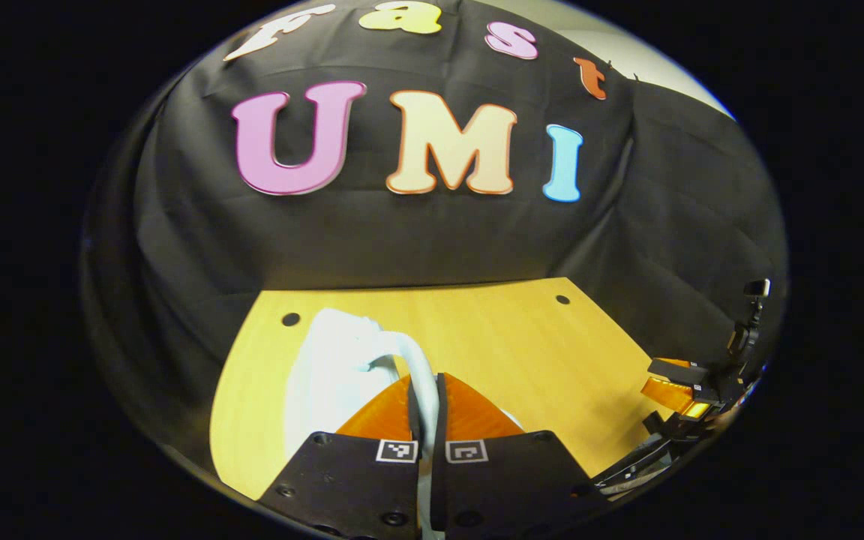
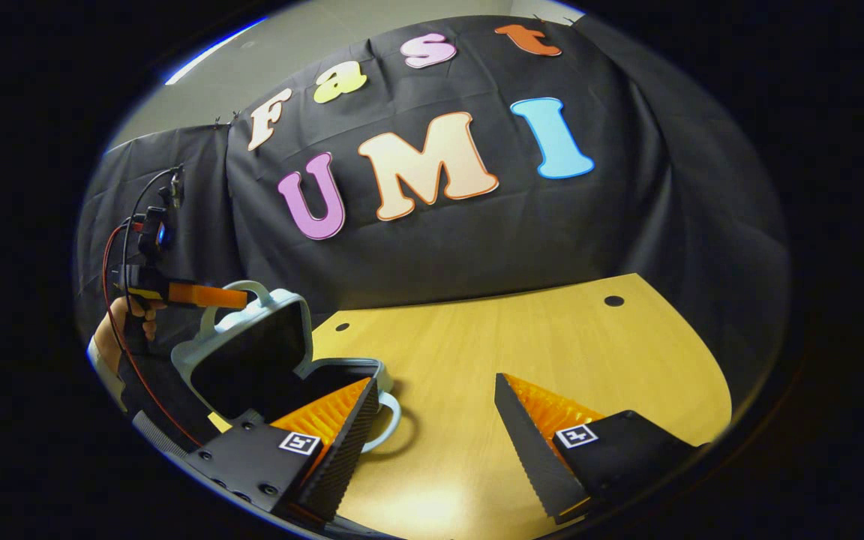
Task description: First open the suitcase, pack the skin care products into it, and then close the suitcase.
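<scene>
Right gripper view: right gripper (image 2: 432,420) spread; left gripper (image 2: 241,298) clamps suitcase (image 2: 252,352) lid handle.

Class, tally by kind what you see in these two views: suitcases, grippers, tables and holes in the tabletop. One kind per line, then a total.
Suitcase, lid raised: 1
Grippers: 2, the left gripper pinching the suitcase handle and the right gripper, wide apart
Table: 1
Holes in the tabletop: 2
Total: 6

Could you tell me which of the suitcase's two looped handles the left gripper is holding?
The left gripper is shut on the lid handle of the pale hard-shell suitcase, raising the lid; the base handle lies untouched on the wooden table.
</scene>
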`<state>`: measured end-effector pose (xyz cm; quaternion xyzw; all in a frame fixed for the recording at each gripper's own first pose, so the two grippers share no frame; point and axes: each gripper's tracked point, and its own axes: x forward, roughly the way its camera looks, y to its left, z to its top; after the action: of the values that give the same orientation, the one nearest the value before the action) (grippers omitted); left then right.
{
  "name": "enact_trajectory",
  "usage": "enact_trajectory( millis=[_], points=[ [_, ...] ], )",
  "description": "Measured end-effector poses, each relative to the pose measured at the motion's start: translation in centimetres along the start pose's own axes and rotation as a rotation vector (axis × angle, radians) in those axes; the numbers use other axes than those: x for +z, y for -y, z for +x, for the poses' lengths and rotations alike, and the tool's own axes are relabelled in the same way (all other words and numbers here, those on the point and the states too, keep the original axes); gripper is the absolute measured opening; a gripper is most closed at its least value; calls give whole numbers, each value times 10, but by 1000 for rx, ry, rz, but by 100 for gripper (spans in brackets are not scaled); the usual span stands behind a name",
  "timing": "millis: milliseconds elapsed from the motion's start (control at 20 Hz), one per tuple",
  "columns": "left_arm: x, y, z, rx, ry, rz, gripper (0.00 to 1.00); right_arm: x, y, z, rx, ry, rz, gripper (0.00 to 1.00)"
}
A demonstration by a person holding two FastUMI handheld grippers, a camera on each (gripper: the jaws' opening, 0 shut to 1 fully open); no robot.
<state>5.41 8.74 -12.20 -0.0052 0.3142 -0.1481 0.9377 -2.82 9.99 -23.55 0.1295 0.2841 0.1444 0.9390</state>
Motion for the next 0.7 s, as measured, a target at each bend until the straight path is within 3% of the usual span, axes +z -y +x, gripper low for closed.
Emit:
enact_trajectory(
  millis=[400, 700],
  points=[
    [-64, 79, 70, -38, -94, -21, 0, 8, 62, -30, -81, 15, -5, 98],
    [-117, 104, 117, 30, -141, -10, 1, 8, 93, -40, -100, 22, 4, 98]
  ],
)
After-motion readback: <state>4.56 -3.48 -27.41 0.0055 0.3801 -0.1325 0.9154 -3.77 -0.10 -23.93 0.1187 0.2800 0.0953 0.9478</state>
